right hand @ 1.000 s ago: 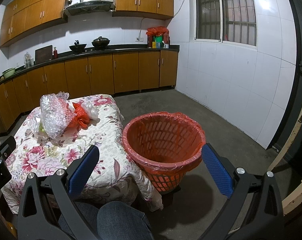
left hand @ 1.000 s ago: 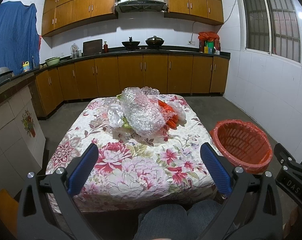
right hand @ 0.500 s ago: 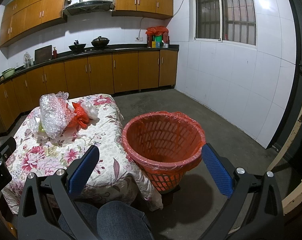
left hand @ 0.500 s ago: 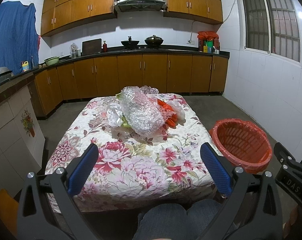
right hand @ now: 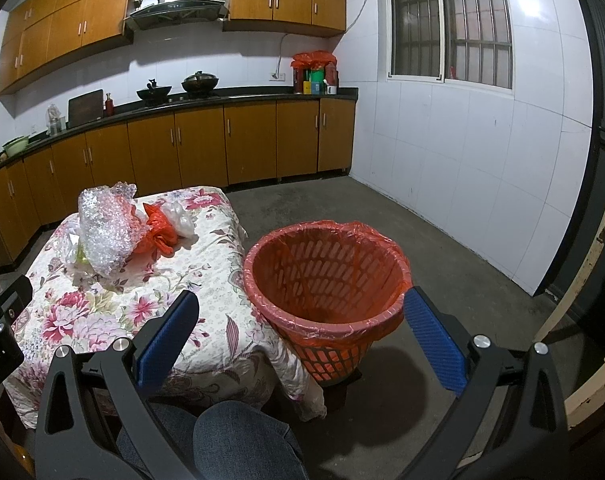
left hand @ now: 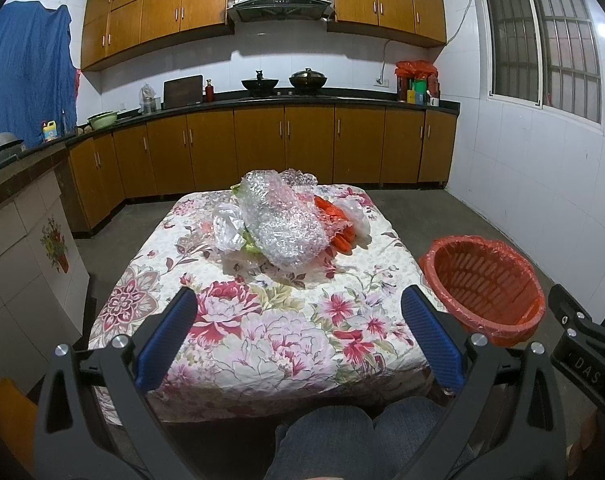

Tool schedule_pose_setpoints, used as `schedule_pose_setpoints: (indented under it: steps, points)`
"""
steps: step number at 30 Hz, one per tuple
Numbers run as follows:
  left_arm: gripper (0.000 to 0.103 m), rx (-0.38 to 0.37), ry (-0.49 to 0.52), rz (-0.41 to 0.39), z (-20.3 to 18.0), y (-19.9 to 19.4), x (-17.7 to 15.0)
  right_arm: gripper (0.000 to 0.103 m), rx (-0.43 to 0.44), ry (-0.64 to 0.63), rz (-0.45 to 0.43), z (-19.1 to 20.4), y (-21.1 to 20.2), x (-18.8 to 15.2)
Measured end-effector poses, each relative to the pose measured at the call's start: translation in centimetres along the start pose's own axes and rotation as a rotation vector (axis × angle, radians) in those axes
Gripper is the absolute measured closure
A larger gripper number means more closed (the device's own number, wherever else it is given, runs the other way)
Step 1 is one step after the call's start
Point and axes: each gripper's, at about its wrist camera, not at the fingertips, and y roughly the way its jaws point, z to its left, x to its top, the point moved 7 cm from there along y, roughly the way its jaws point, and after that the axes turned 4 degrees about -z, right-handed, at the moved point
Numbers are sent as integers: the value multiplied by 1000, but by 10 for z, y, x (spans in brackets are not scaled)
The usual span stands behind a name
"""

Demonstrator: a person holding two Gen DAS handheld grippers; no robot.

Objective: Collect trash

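Currently both tools are held low over the person's knees, at the near edge of the surface [left hand: 286,344], which is draped in a floral cloth.

Left hand-held gripper [left hand: 298,336]: jaws spread wide, nothing between the blue pads [left hand: 166,340]. It faces the trash pile across the cloth, well apart from it.

Right hand-held gripper [right hand: 302,336]: jaws likewise spread wide, empty. It faces the orange basket [right hand: 326,280], whose rim sits between the pads in the right wrist view; contact cannot be judged.

Trash, all heaped on the far half of the surface:
- crumpled bubble wrap [left hand: 282,224], largest item, lying on top at centre
- clear plastic bag [left hand: 226,228], touching the wrap on its left
- orange plastic bag [left hand: 338,224], just beside the wrap on its right
- white plastic bag [left hand: 360,216], at the right end of the heap, against the orange one
- something green [left hand: 250,244] shows under the wrap; cannot identify.

Orange basket stands on the floor just beside the right edge of the surface, upright, lined with an orange bag; interior looks bare as far as visible.
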Motion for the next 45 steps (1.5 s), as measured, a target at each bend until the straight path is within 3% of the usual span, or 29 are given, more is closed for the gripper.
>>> schedule_pose_setpoints:
  steps: [15, 25, 35, 41, 45]
  points:
    - [4, 9, -2, 5, -9, -3, -17, 2, 2, 0, 7, -5, 5, -2]
    - [4, 91, -71, 44, 33, 27, -19, 2, 68, -27, 13, 21, 28, 2]
    - [4, 174, -163, 102, 102, 77, -17, 2, 303, -45, 50, 109, 77, 30]
    - [4, 209, -189, 104, 140, 110, -14, 21, 412, -148, 76, 182, 115, 37]
    - [4, 234, -199, 97, 162, 127, -9, 22, 476, -189, 111, 228, 146, 34]
